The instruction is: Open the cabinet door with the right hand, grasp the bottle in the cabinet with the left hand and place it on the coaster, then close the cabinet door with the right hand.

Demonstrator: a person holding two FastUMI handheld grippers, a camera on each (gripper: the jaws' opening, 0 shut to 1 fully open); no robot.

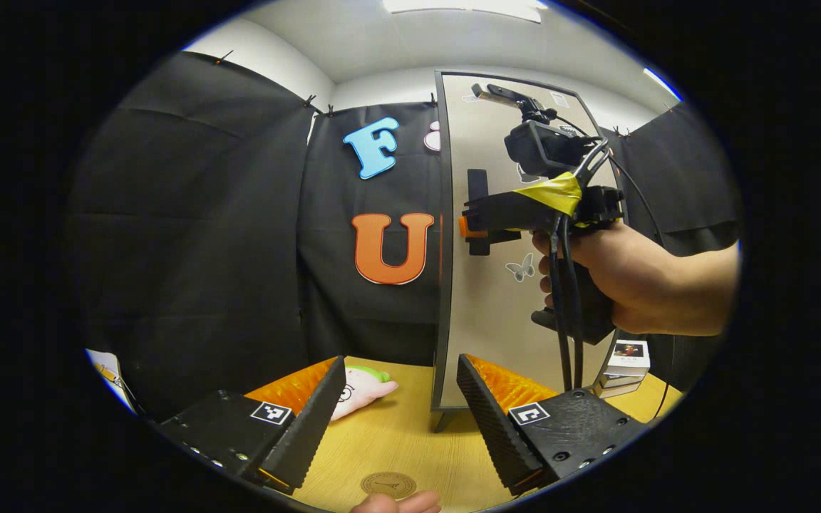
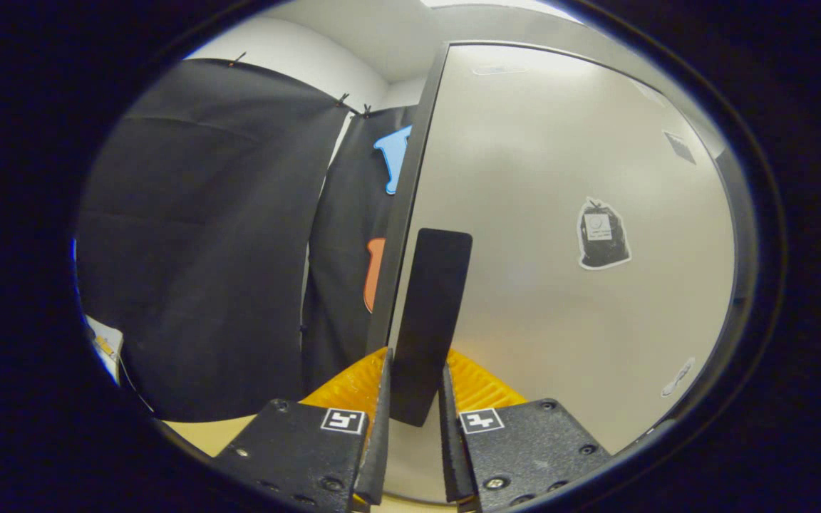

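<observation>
The grey cabinet door (image 1: 496,313) stands upright on the wooden table, and it hides the cabinet's inside. A hand (image 1: 624,278) holds my right gripper (image 1: 478,228) against the door's black vertical handle (image 2: 428,320). In the right gripper view my right gripper (image 2: 415,363) is shut on that handle, with both fingers pressing its lower end. My left gripper (image 1: 400,363) hovers low over the table in front of the door, open with nothing between its fingers. A round brown coaster (image 1: 388,484) lies on the table just below the left gripper.
A pink and green plush toy (image 1: 362,388) lies on the table (image 1: 396,434) left of the door's foot. Small stacked boxes (image 1: 624,367) sit at the right behind the door. A fingertip (image 1: 396,503) shows at the bottom edge by the coaster.
</observation>
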